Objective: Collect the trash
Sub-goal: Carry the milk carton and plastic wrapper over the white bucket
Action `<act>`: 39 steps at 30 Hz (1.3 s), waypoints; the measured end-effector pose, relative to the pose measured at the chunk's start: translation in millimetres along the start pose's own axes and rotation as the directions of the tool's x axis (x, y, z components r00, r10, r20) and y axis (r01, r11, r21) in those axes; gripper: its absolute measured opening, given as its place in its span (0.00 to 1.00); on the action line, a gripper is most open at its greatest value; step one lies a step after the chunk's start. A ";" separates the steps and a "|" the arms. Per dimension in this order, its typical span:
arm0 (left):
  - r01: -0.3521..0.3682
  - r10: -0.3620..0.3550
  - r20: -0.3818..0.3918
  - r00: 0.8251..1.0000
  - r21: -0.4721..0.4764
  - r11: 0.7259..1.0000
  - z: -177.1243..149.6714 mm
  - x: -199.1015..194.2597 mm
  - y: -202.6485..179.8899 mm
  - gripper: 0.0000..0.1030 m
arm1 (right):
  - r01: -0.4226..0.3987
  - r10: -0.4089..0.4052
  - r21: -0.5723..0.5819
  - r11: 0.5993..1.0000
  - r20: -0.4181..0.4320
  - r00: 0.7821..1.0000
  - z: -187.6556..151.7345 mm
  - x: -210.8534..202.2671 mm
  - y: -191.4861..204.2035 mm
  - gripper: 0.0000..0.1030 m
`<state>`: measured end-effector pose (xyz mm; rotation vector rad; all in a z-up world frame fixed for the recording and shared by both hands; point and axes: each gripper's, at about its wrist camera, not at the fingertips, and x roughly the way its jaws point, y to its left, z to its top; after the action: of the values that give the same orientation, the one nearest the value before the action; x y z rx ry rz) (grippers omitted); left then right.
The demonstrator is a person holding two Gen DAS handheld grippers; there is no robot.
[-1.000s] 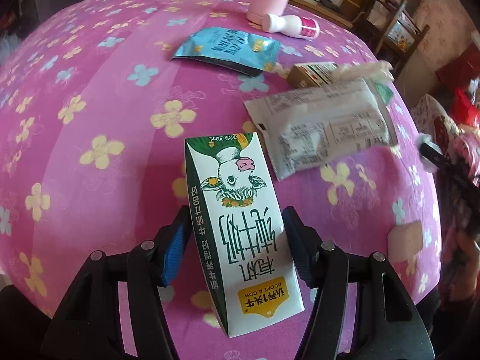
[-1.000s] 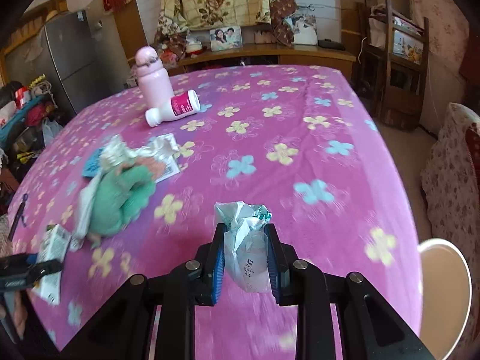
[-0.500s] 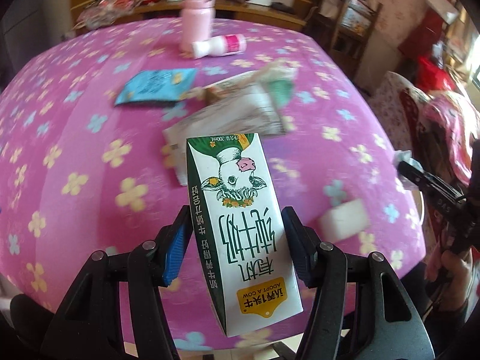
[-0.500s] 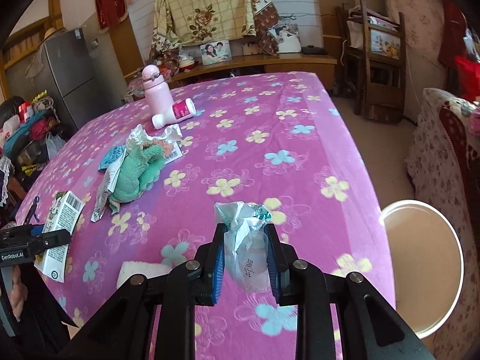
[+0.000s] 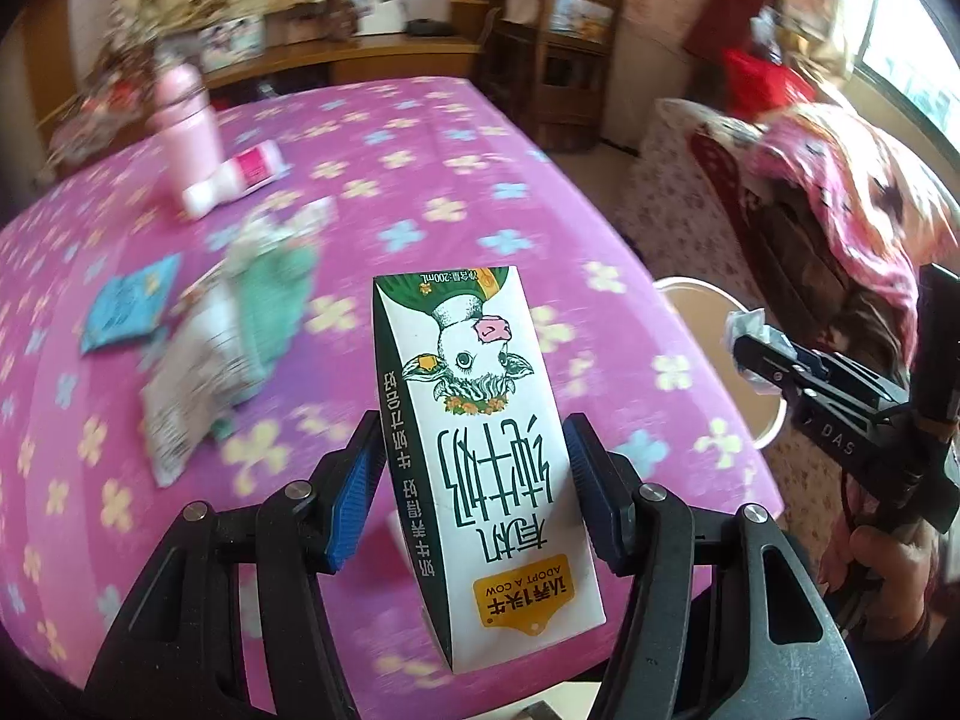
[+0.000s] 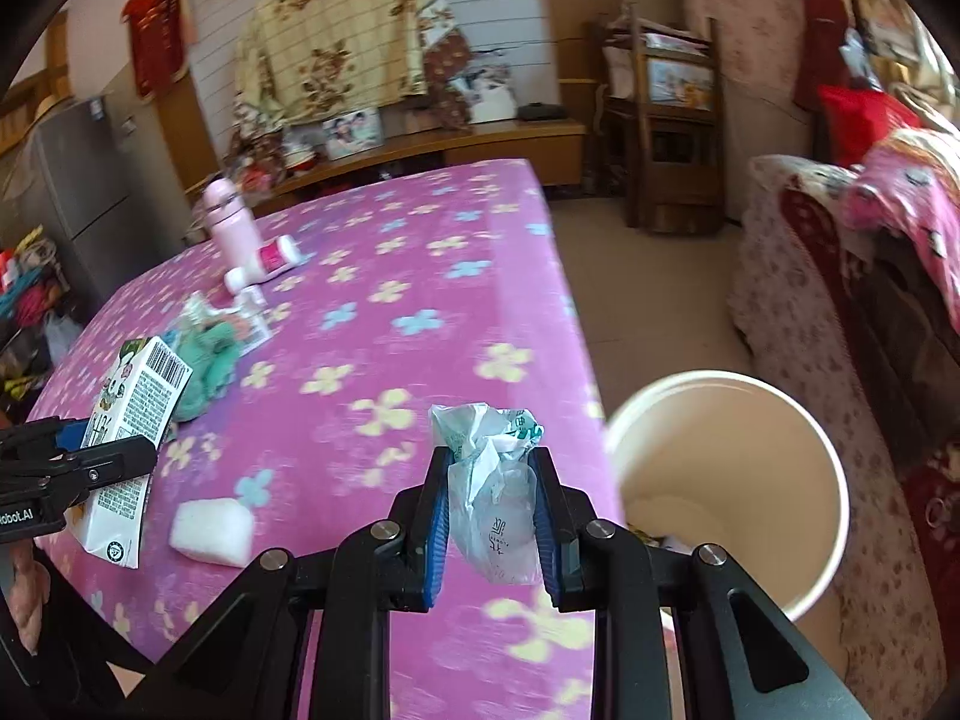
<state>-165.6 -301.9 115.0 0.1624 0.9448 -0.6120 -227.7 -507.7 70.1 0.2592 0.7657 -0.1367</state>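
Note:
My left gripper [image 5: 474,462] is shut on a white and green milk carton [image 5: 480,420] with a cow picture, held above the table's near edge; the carton also shows in the right wrist view [image 6: 135,414]. My right gripper [image 6: 492,510] is shut on a crumpled clear plastic wrapper [image 6: 492,492], just left of a white round bin [image 6: 726,480] that stands on the floor beside the table. The bin [image 5: 708,324] and the right gripper [image 5: 756,348] show at the right in the left wrist view.
On the pink flowered tablecloth [image 6: 420,276] lie a green cloth with wrappers [image 6: 210,354], a blue packet [image 5: 129,306], a white sponge [image 6: 210,531], a pink bottle [image 6: 228,222] and a small white bottle [image 6: 264,261]. A sofa [image 6: 840,312] stands to the right.
Both grippers have swung to the right, away from the table's middle, with their loads. The bin now sits close beside the right gripper.

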 end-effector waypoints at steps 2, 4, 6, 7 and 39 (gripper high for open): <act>0.016 -0.016 0.003 1.000 0.029 0.999 6.7 5.4 -17.4 0.56 | 0.025 -0.025 0.023 0.999 -0.001 1.000 -2.5 -3.4 -16.3 0.23; 0.037 -0.037 -0.001 0.999 0.055 0.998 13.8 12.0 -35.0 0.56 | 0.044 -0.044 0.047 0.998 -0.002 0.999 -4.8 -6.5 -31.5 0.23; 0.060 -0.059 -0.006 0.998 0.072 0.996 19.7 18.2 -52.2 0.57 | 0.067 -0.067 0.074 0.995 -0.006 0.998 -7.3 -9.0 -48.6 0.23; 0.071 -0.070 -0.008 0.998 0.081 0.994 22.5 21.8 -60.5 0.56 | 0.075 -0.074 0.084 0.994 -0.007 0.997 -8.5 -10.3 -55.6 0.23; 0.355 -0.356 -0.105 0.929 -0.028 0.934 61.4 130.0 -163.6 0.65 | 0.232 -0.212 0.308 0.923 -0.096 0.973 -30.5 27.4 -179.2 0.60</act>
<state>-157.1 -514.5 68.5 0.0143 1.0926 -0.9413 -267.1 -671.9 -2.7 0.4843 0.8313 -0.4721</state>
